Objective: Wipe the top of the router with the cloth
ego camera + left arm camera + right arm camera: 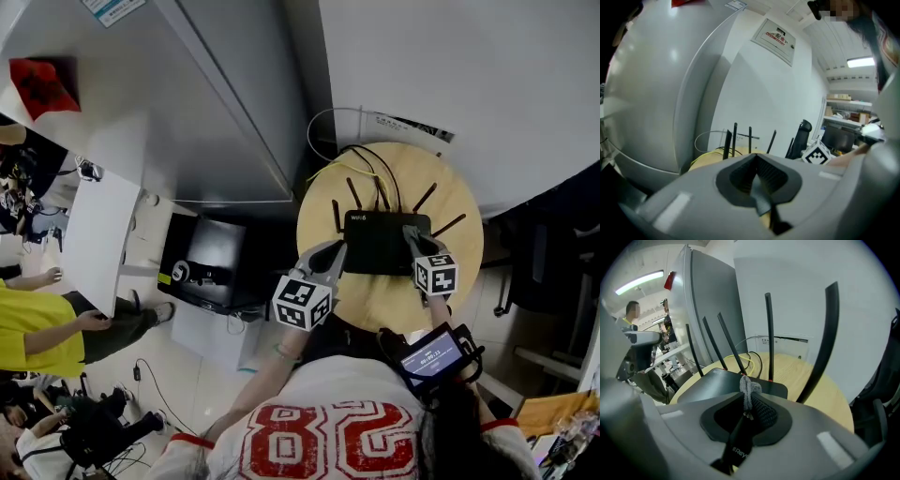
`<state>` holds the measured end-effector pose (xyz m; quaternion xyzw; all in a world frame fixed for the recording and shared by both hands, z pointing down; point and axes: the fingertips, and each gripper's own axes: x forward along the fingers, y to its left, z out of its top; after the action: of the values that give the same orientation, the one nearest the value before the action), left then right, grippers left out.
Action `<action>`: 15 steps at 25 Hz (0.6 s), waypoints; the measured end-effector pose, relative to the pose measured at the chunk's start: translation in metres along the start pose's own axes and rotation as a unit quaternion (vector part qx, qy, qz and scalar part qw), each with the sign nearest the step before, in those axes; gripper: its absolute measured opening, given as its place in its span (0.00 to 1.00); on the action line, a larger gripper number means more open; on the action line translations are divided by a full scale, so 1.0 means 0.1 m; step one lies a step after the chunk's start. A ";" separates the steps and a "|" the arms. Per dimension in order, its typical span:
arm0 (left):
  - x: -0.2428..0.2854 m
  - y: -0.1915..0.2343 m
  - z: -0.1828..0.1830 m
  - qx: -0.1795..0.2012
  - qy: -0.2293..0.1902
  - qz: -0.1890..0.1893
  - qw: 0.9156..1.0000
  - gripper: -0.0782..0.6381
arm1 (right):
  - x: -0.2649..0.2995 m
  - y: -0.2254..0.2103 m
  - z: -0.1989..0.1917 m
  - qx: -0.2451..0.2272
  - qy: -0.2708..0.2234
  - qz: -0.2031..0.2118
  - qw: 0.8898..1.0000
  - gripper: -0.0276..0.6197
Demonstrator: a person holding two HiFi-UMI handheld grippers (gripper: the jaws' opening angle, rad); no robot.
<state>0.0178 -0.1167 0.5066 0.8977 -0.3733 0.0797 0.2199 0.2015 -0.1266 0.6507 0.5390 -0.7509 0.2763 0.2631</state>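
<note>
Head view: a round, pale wooden table point(375, 302) stands against a white wall. On it lies a flat black plastic router point(380, 242) with thin black antennas fanned out behind it. The left gripper point(336, 251), grey with a black-and-white marker cube, points at the router's left edge. The right gripper point(411, 232) rests its tip at the right side of the router's top. Whether the tips touch cannot be told here. Below them, the wearer's white shirt with red numerals fills the bottom.

Left gripper view: the left gripper point(757, 161) has its dark ribbed pads pressed together, with nothing seen between them. Past them rise the router's antennas point(728, 143), above a sliver of the table point(705, 160).

Right gripper view: the right gripper point(749, 401) is clamped on a small bunched piece of grey cloth point(749, 389), which pokes out above the pads. The cloth hangs just over the near edge of the router point(717, 380), whose smooth dark top lies straight ahead on the table point(820, 394).
</note>
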 end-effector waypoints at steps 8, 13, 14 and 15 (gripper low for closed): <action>0.11 -0.23 -0.06 0.004 0.007 -0.031 0.999 0.11 | -0.40 0.36 -0.45 0.035 -0.002 0.025 0.999 0.11; 0.17 -0.35 -0.08 0.004 0.010 -0.046 0.999 0.11 | -0.60 0.53 -0.68 0.055 0.003 0.031 0.998 0.11; 0.18 -0.37 -0.09 0.004 0.011 -0.049 0.999 0.11 | -0.62 0.55 -0.72 0.058 0.005 0.032 0.998 0.11; 0.19 -0.39 -0.10 0.004 0.013 -0.052 0.999 0.11 | -0.63 0.56 -0.73 0.059 0.006 0.034 0.998 0.11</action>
<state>0.0591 -0.0997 0.5083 0.9157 -0.3231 0.0811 0.2248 0.1725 -0.0186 0.6519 0.5262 -0.7496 0.3321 0.2256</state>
